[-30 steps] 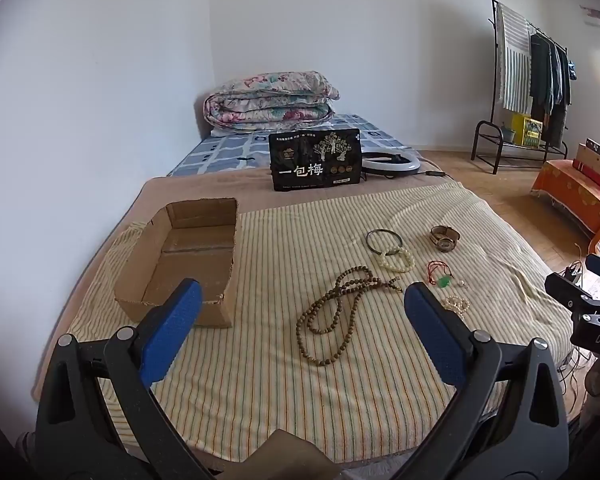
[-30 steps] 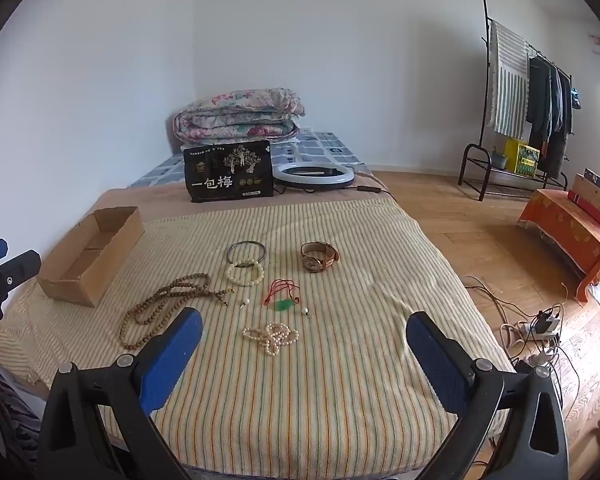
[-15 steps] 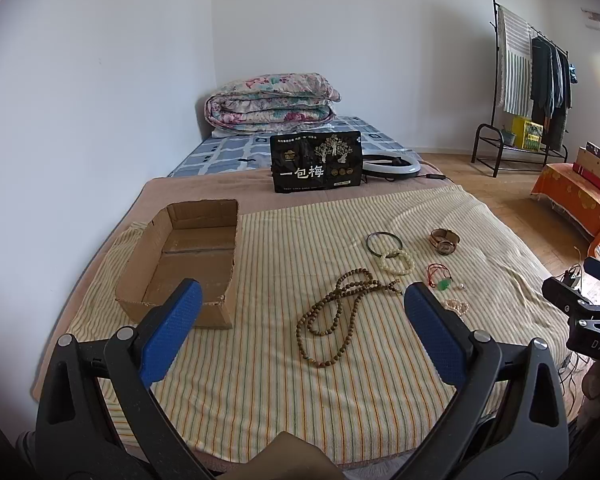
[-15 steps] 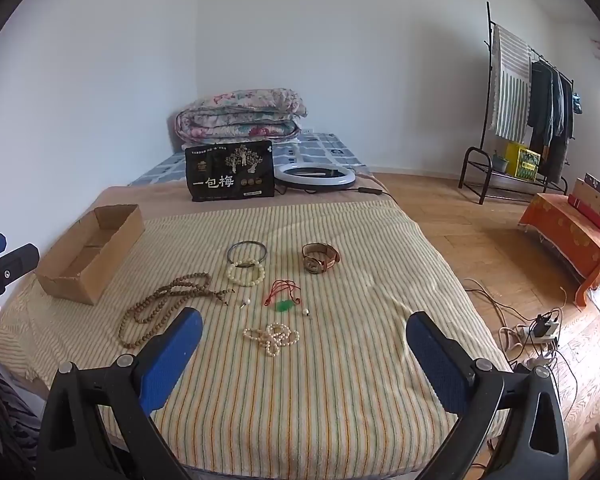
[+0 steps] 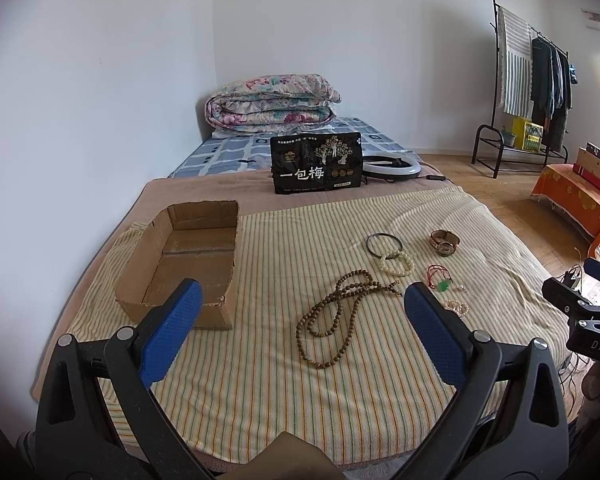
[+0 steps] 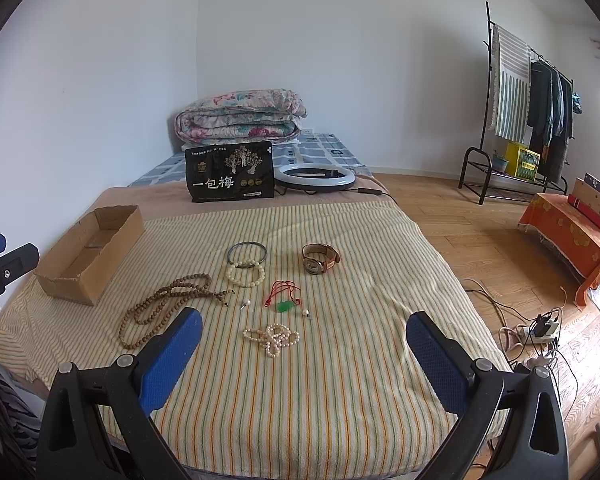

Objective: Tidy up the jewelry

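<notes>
Jewelry lies on a striped towel (image 6: 340, 360) on a bed. There is a long brown bead necklace (image 5: 332, 320) (image 6: 160, 308), a dark bangle (image 6: 247, 251), a white bead bracelet (image 6: 245, 273), a brown-strap watch (image 6: 320, 259), a red cord with a green pendant (image 6: 283, 300) and a pearl strand (image 6: 274, 338). An open, empty cardboard box (image 5: 188, 260) (image 6: 92, 252) sits at the left. My left gripper (image 5: 300, 320) and my right gripper (image 6: 304, 340) are both open and empty, held above the bed's near edge.
A black snack bag (image 6: 230, 178), a ring light (image 6: 314, 178) and a folded quilt (image 6: 240, 114) lie at the far end of the bed. A clothes rack (image 6: 532, 120), an orange-covered low table (image 6: 572, 232) and a power strip with cables (image 6: 540, 330) stand on the wood floor to the right.
Both grippers have drawn back and up slightly, so the jewelry and the box look a little smaller. Nothing on the towel has moved.
</notes>
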Demonstrator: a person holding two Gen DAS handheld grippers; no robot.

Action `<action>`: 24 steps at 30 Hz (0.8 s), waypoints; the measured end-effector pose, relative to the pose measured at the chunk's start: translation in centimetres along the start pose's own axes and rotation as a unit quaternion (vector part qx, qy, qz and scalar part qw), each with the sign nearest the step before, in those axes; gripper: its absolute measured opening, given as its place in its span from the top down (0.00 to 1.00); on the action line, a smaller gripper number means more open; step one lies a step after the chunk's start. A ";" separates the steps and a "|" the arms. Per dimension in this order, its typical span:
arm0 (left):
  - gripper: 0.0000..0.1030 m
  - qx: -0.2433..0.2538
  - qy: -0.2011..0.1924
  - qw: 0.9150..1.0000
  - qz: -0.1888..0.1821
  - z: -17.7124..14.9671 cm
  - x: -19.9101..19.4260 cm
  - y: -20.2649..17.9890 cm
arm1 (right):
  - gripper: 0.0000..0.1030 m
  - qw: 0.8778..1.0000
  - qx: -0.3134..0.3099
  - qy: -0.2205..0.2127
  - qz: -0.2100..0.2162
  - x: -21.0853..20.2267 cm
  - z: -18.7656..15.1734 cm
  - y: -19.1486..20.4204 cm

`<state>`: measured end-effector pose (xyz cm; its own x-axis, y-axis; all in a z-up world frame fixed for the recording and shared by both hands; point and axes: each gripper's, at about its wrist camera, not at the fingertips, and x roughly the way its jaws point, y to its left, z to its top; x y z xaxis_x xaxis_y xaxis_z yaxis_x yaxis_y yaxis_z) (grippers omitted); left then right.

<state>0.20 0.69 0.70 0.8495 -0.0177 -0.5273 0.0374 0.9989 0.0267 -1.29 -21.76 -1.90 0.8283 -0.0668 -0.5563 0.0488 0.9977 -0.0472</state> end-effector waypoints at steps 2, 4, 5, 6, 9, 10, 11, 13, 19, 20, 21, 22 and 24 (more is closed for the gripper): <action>0.00 0.000 0.000 1.000 0.000 0.2 0.0 0.2 | 0.00 1.000 0.000 0.000 0.000 0.0 0.0 0.0; 0.00 0.000 0.001 1.000 0.000 0.4 0.1 0.3 | 0.00 1.000 0.000 0.000 0.000 0.0 0.0 0.0; 0.01 0.000 0.001 1.000 0.000 0.5 0.1 0.4 | 0.00 1.000 -0.001 0.001 0.001 0.0 0.0 0.0; 0.01 0.000 0.001 1.000 0.001 0.7 0.1 0.4 | 0.00 1.000 -0.001 0.001 0.001 0.0 0.0 0.0; 0.01 0.000 -0.001 1.000 0.000 0.0 0.0 0.1 | 0.00 1.000 -0.001 0.001 0.001 0.0 0.0 0.0; 0.00 0.000 -0.001 1.000 0.000 -0.1 0.0 0.0 | 0.00 1.000 0.000 0.001 0.001 0.0 0.0 0.0; 0.00 0.000 -0.001 1.000 0.000 0.0 0.0 0.0 | 0.00 1.000 -0.001 0.000 0.001 0.0 0.0 0.0; 0.01 0.000 -0.001 1.000 0.000 0.1 0.0 0.2 | 0.00 1.000 -0.001 0.001 0.001 0.1 0.0 0.0; 0.01 0.000 -0.001 1.000 0.000 0.2 -0.1 0.3 | 0.00 1.000 -0.002 0.001 0.002 0.2 0.0 0.2; 0.01 0.000 0.000 1.000 0.000 0.3 -0.1 0.4 | 0.00 1.000 -0.002 0.001 0.002 0.2 0.0 0.2; 0.01 0.000 0.000 1.000 0.000 0.4 -0.1 0.4 | 0.00 1.000 -0.001 0.001 0.002 0.2 0.0 0.2; 0.01 0.000 0.000 1.000 0.000 0.6 0.0 0.5 | 0.00 1.000 -0.001 0.001 0.002 0.2 0.0 0.2; 0.01 -0.001 -0.002 1.000 0.000 -0.1 0.0 0.0 | 0.00 1.000 -0.001 0.001 0.001 0.1 0.0 0.2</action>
<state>0.13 0.71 0.64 0.8511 -0.0176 -0.5248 0.0366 0.9990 0.0257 -1.19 -21.62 -2.03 0.8271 -0.0640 -0.5585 0.0449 0.9978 -0.0478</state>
